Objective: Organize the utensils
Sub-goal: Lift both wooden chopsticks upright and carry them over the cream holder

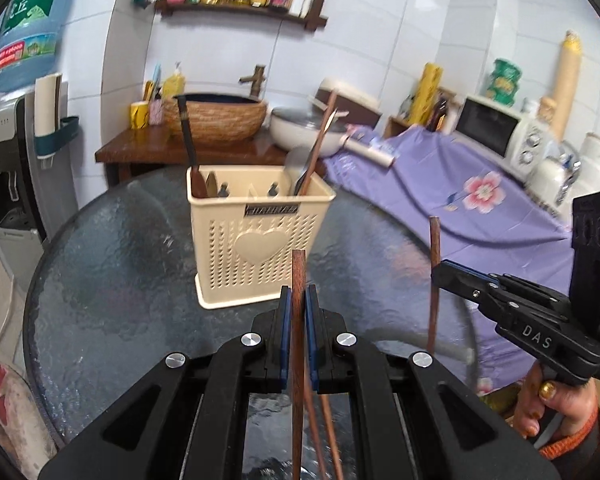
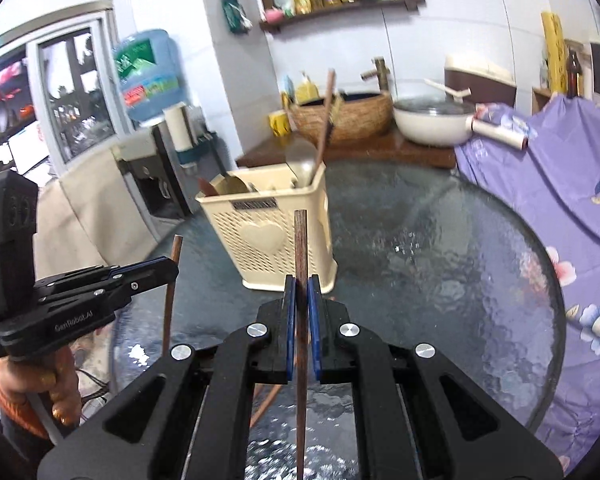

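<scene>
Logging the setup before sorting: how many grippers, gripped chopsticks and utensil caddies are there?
Grippers: 2, left gripper and right gripper
Gripped chopsticks: 2, left chopstick and right chopstick
Caddy: 1
Total: 5

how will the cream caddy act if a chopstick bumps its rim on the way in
The caddy looks like thin perforated plastic, so probably light. It stands tall on smooth glass, so it may slide or tip. Long handles lean from one corner, perhaps biasing it.
</scene>
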`<act>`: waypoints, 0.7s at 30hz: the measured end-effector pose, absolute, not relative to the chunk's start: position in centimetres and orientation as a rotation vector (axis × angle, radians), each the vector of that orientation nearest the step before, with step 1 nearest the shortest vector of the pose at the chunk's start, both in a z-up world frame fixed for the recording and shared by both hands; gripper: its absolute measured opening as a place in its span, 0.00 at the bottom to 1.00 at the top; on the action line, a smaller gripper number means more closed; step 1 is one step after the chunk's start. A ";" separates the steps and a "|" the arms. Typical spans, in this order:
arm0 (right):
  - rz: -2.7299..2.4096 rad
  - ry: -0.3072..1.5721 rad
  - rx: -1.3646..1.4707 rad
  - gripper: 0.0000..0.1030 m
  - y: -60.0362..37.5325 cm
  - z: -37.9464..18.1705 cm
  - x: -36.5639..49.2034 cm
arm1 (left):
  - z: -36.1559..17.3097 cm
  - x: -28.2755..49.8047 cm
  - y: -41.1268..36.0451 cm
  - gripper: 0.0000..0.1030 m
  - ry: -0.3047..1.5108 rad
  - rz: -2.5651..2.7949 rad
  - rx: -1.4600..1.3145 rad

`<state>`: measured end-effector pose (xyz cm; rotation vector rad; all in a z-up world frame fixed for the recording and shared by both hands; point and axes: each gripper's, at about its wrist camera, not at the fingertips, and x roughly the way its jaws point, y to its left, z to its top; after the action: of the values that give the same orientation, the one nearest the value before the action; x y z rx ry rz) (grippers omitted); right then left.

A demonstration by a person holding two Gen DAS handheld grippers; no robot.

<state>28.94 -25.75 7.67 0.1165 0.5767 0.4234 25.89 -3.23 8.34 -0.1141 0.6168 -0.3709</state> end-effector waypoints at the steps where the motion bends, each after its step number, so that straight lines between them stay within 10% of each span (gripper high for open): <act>1: 0.431 0.564 0.110 0.07 -25.9 8.2 28.2 | 9.0 25.1 -3.1 0.07 0.599 -0.387 -0.113; 21: 0.477 0.512 0.049 0.07 -25.3 11.2 24.9 | 11.8 22.1 -2.1 0.07 0.530 -0.462 -0.096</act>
<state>24.89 -25.34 11.22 0.0485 0.5119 0.4771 22.11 -2.10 11.77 -0.0965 0.5297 -0.4621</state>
